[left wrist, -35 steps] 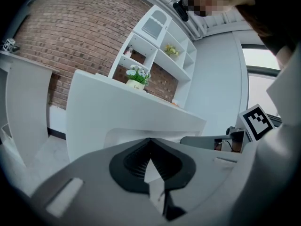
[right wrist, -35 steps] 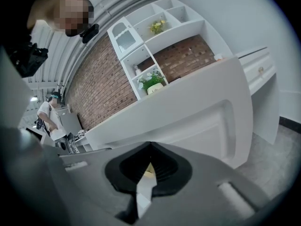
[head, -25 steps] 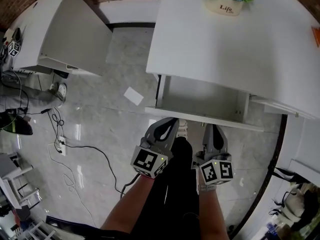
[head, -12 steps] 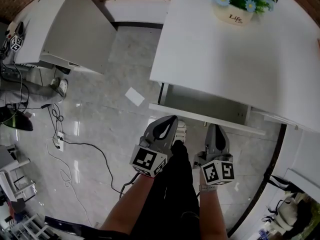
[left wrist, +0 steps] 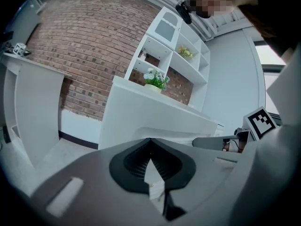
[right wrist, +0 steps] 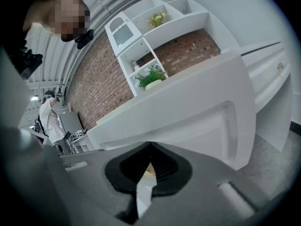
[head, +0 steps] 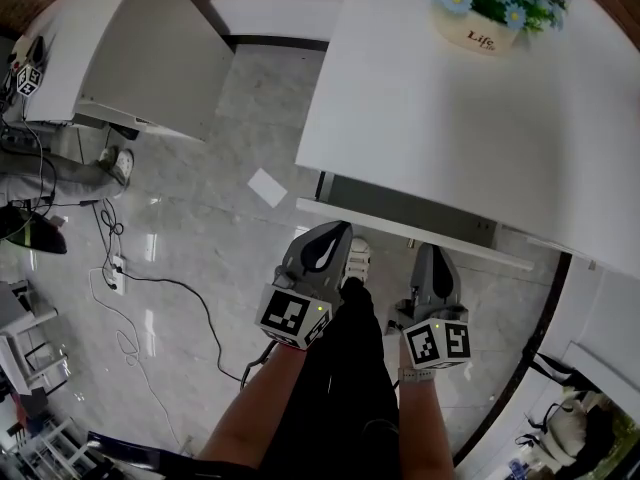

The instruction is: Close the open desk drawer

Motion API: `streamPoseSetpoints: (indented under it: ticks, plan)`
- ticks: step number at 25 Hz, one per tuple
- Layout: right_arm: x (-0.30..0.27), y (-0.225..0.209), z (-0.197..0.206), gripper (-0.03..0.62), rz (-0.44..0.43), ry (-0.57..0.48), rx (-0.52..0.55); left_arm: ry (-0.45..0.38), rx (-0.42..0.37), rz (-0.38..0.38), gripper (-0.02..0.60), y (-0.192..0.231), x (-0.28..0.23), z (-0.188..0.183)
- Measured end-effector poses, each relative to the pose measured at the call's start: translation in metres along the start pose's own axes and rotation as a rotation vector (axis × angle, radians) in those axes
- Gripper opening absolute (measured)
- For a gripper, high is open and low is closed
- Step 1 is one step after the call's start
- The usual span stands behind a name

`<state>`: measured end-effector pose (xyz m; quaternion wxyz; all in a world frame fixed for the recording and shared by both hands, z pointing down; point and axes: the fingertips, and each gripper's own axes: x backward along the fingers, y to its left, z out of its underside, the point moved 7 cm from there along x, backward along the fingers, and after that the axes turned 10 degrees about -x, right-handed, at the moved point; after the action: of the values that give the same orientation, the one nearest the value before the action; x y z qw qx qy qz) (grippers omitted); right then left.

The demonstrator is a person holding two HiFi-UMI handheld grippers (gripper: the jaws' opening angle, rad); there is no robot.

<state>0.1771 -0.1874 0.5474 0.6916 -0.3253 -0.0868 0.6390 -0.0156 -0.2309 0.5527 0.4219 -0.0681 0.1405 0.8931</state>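
Head view: the desk drawer (head: 405,208) sits at frame centre under the white desk top (head: 450,118), pulled out only a little. A narrow grey strip of its inside shows between the desk edge and the white drawer front (head: 420,232). You hold the left gripper (head: 336,229) just below the left part of that front and the right gripper (head: 426,252) below its right part. Both point up-frame at it, tips right at its lower edge; contact cannot be confirmed from here. Left gripper view: jaws of the left gripper (left wrist: 150,142) closed tip to tip, nothing between them, the drawer front (left wrist: 164,132) close ahead. Right gripper view: the right gripper (right wrist: 150,148) is likewise closed and empty, with the recessed panel of the drawer front (right wrist: 202,126) filling the view beyond the tips. A flower pot (head: 478,32) stands on the desk top at the upper right. On the grey floor (head: 220,258), a white slip (head: 267,189) lies left of the drawer and a black cable (head: 190,303) trails at lower left.
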Motion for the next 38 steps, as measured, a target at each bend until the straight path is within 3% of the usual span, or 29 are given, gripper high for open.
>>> streamPoseSetpoints:
  ticks: [38]
  plan:
    - [-0.051, -0.015, -0.027, 0.0, -0.059, 0.005, 0.01, -0.03, 0.06, -0.051, 0.003, 0.023, -0.058, -0.015]
